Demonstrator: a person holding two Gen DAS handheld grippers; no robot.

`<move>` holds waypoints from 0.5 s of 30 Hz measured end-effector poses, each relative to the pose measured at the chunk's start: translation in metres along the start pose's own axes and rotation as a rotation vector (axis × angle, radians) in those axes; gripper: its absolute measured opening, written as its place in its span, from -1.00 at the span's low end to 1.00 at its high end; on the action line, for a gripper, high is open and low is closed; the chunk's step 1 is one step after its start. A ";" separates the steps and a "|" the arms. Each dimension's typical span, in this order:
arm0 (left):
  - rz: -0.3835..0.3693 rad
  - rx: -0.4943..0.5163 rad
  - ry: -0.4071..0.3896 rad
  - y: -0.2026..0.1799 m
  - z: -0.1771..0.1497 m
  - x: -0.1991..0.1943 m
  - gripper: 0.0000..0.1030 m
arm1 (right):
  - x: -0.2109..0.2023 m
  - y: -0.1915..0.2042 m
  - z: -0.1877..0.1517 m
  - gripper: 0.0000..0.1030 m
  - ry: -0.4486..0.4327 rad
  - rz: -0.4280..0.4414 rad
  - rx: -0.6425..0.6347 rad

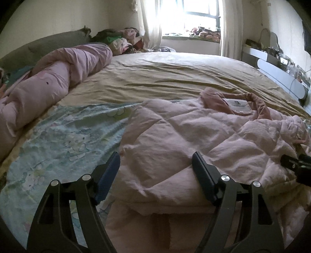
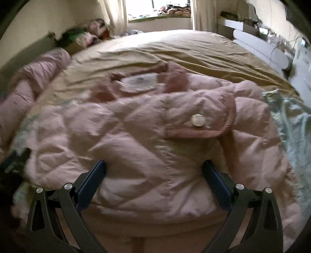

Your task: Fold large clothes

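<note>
Lying spread across the near part of the bed (image 1: 175,77), the pink quilted jacket (image 1: 194,136) has its collar and white neck label turned toward the window (image 1: 194,15). The left gripper (image 1: 155,161) hangs over the jacket's near hem with its jaws wide apart, one finger (image 1: 110,171) over the pale blue printed sheet (image 1: 68,136) and the other over the pink fabric; nothing is pinched. That view alone takes in the rolled pink duvet (image 1: 58,74) along the headboard side and the tip of the other tool at its right edge. The right gripper (image 2: 153,167) also stands wide, straddling the hem without closing on it. Its blurred view shows what the left misses: a pocket flap (image 2: 200,124) trimmed in darker pink with a round white button (image 2: 198,120), and the blue sheet bunched beyond the jacket's far sleeve.
</note>
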State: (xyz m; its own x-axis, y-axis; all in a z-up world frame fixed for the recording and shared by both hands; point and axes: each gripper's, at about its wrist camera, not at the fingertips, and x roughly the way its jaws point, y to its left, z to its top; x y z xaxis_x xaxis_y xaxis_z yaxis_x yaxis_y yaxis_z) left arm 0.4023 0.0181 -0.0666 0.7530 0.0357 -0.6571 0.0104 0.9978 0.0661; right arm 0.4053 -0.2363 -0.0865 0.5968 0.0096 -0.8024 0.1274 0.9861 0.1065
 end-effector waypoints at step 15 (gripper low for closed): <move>-0.011 0.042 -0.013 -0.012 -0.002 -0.006 0.35 | -0.028 -0.074 -0.001 0.83 -0.024 0.118 0.196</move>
State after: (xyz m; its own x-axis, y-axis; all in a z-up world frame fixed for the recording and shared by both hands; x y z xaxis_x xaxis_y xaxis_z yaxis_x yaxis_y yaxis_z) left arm 0.3966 0.0055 -0.0648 0.7610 0.0240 -0.6483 0.0457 0.9948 0.0906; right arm 0.3782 -0.3089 -0.0727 0.6349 0.1166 -0.7638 0.2055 0.9275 0.3124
